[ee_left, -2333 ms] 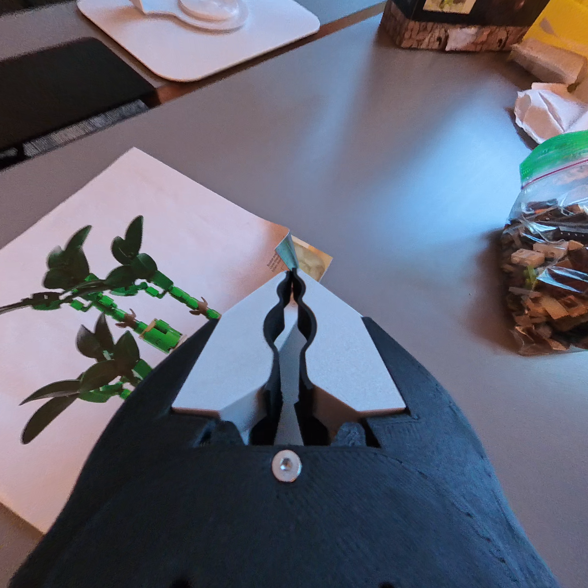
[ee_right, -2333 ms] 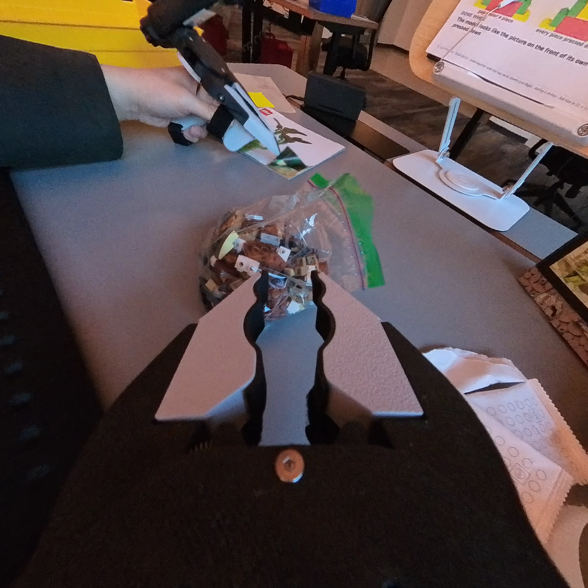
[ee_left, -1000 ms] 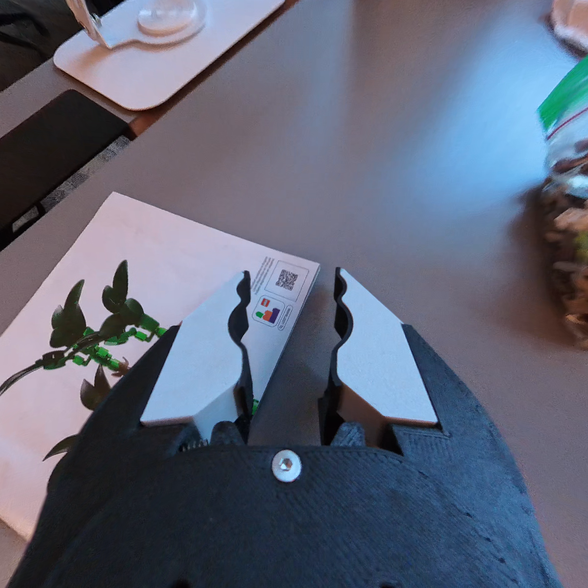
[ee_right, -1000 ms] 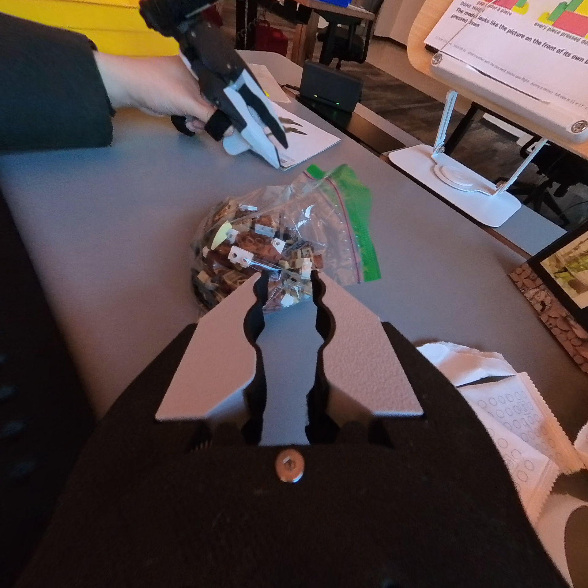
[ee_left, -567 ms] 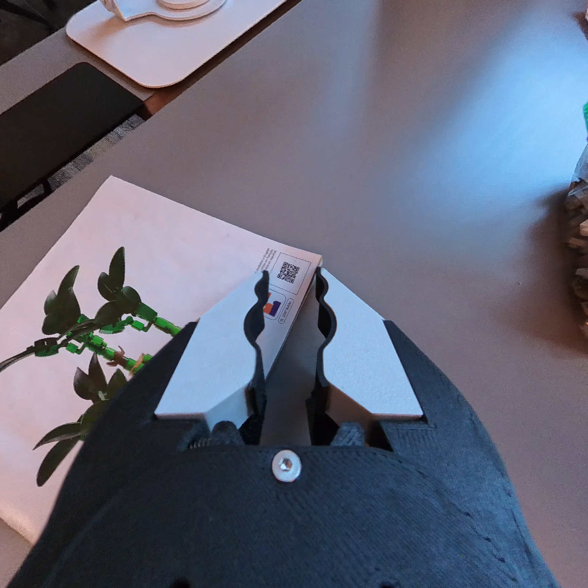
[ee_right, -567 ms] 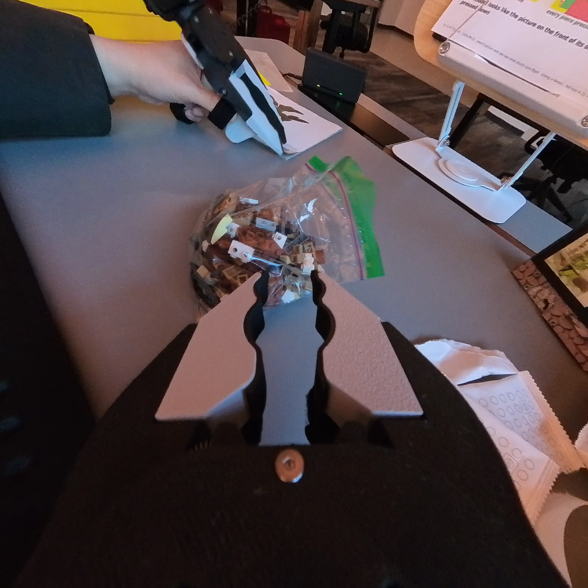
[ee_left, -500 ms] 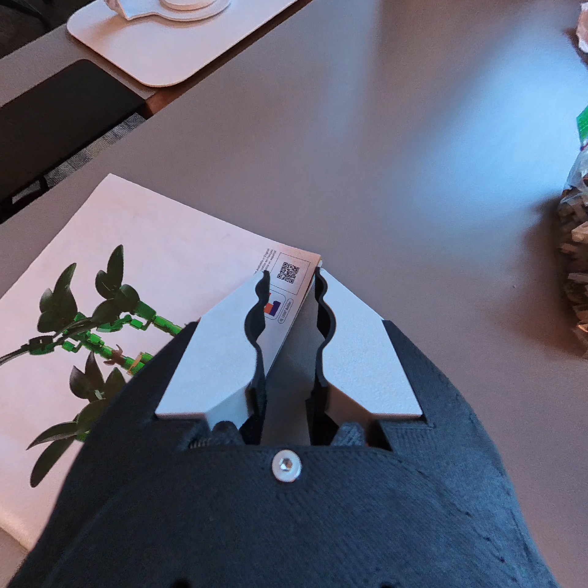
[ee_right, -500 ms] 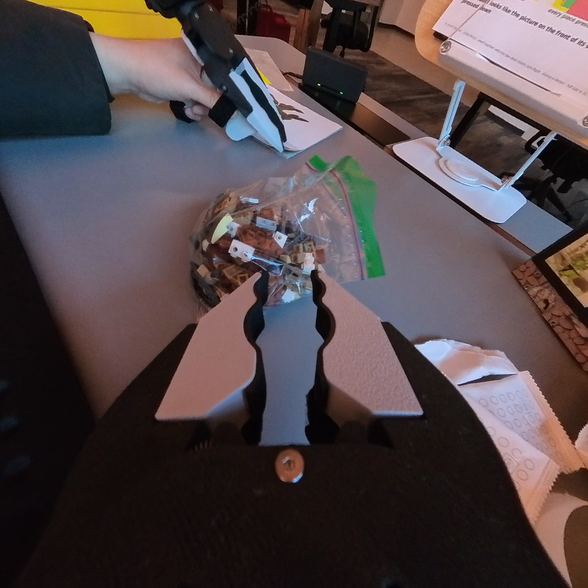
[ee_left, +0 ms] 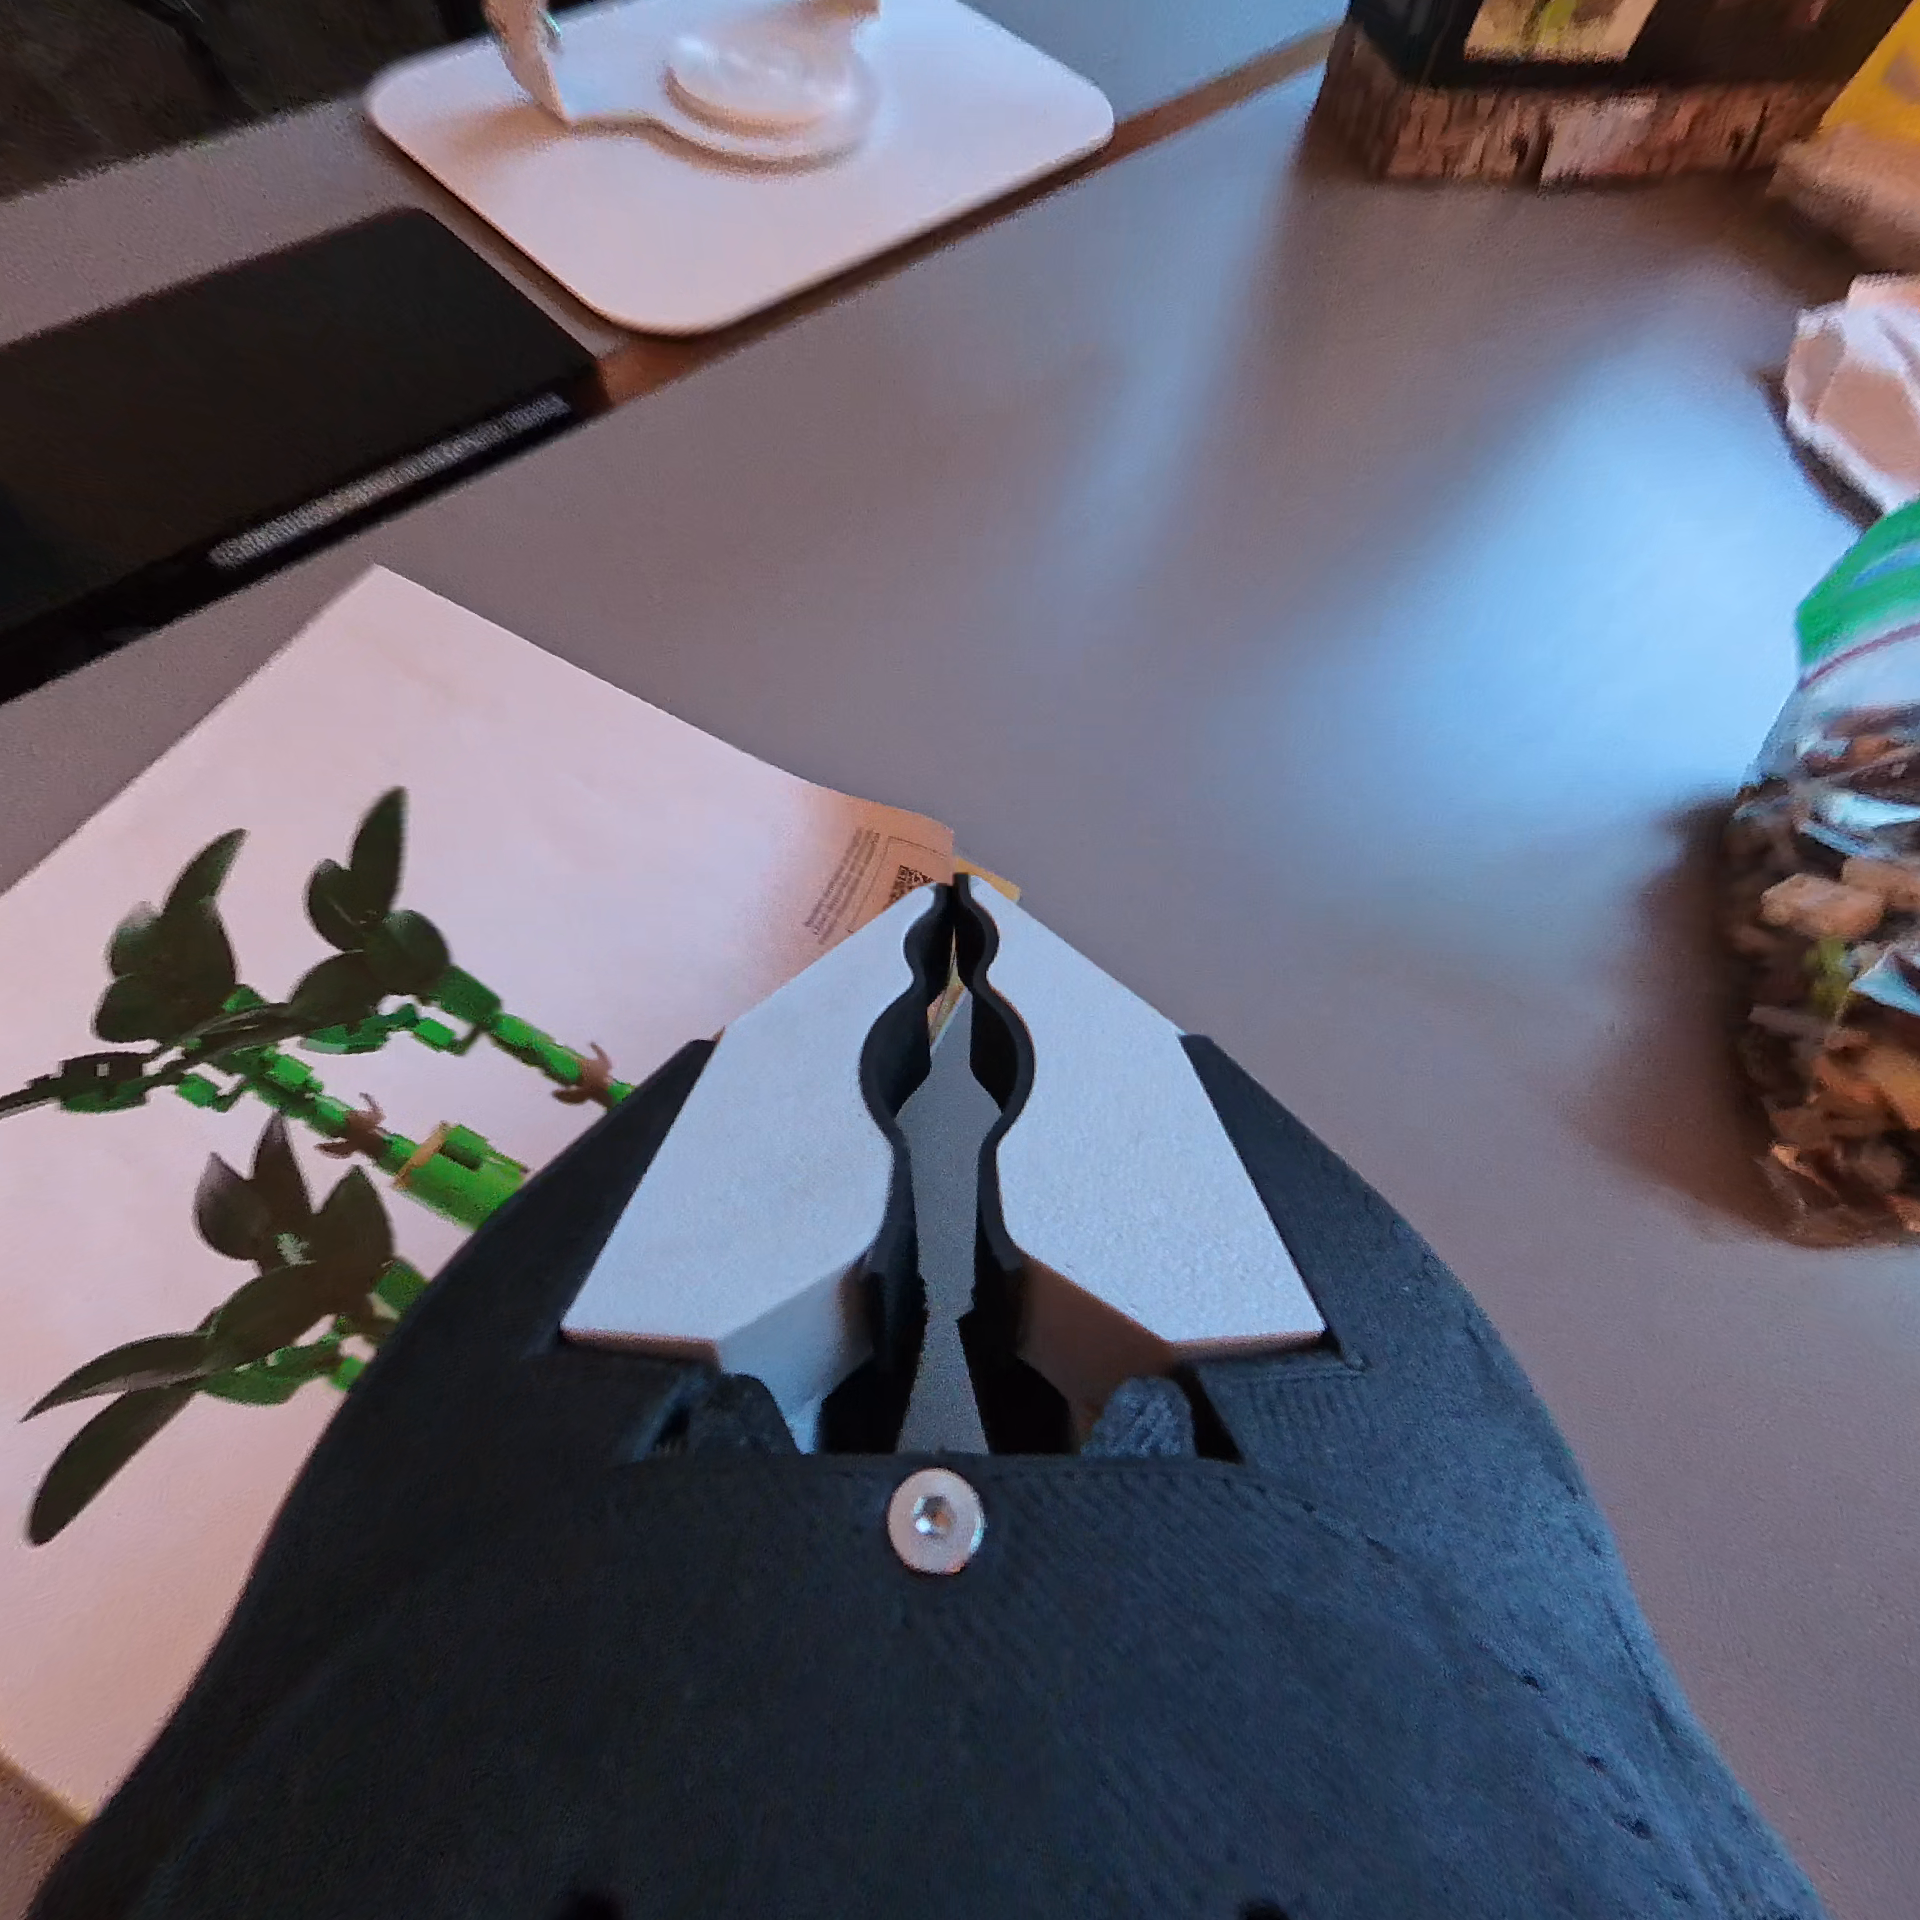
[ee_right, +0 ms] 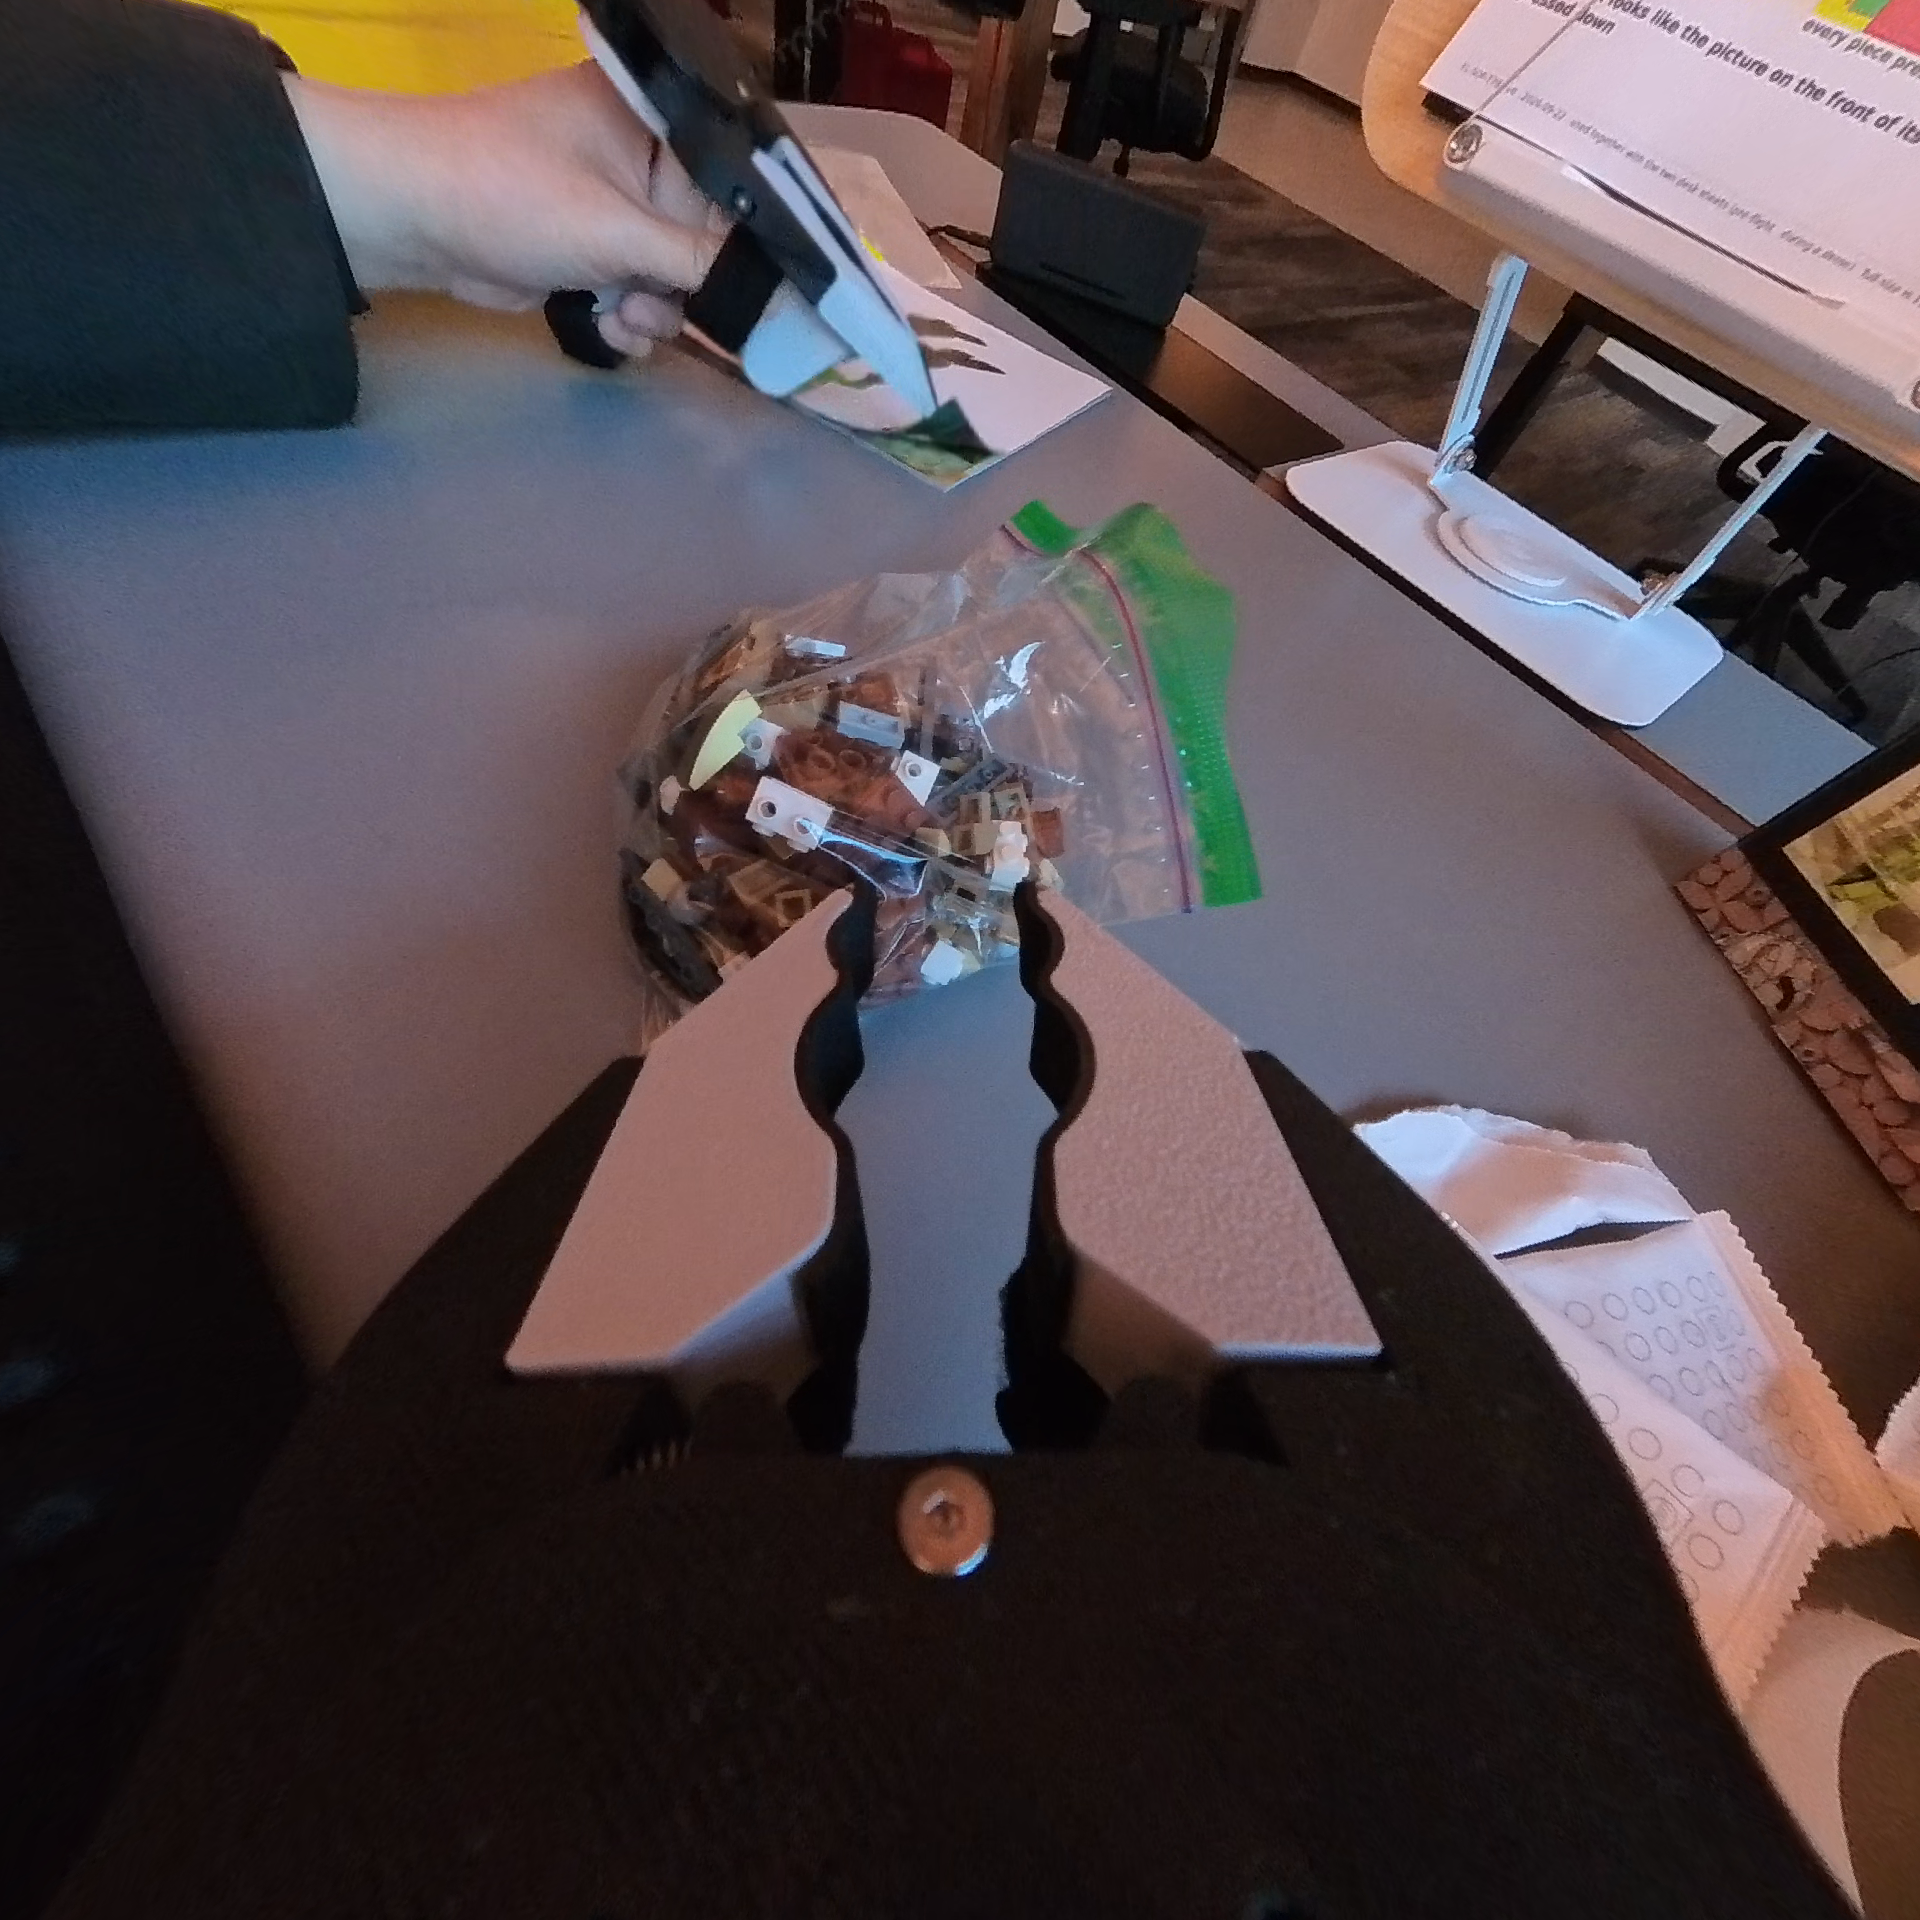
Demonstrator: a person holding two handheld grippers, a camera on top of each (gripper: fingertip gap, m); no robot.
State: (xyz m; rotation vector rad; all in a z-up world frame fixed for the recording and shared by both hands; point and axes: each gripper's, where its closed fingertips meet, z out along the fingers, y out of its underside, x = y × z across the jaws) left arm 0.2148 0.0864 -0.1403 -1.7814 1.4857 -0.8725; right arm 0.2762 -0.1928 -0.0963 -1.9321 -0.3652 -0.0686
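A white booklet with a green plant model printed on its cover lies on the grey table. My left gripper is shut on the near corner of the booklet's cover and lifts it a little, so an inner page shows under it. In the right wrist view the same gripper pinches that corner of the booklet. My right gripper is open and empty, hovering just short of a clear zip bag of small brown and tan bricks, which also shows in the left wrist view.
A white stand base and a black device sit beyond the table's far edge. A dark box with bark-patterned sides and crumpled white paper bags lie at the right. A hand and dark sleeve hold the left gripper. The grippers' ends are close to 30 centimetres from one another.
My left gripper let go of the cover's corner, opened wide, then closed on it again and is lifting it. The right gripper has stayed open near the bag.
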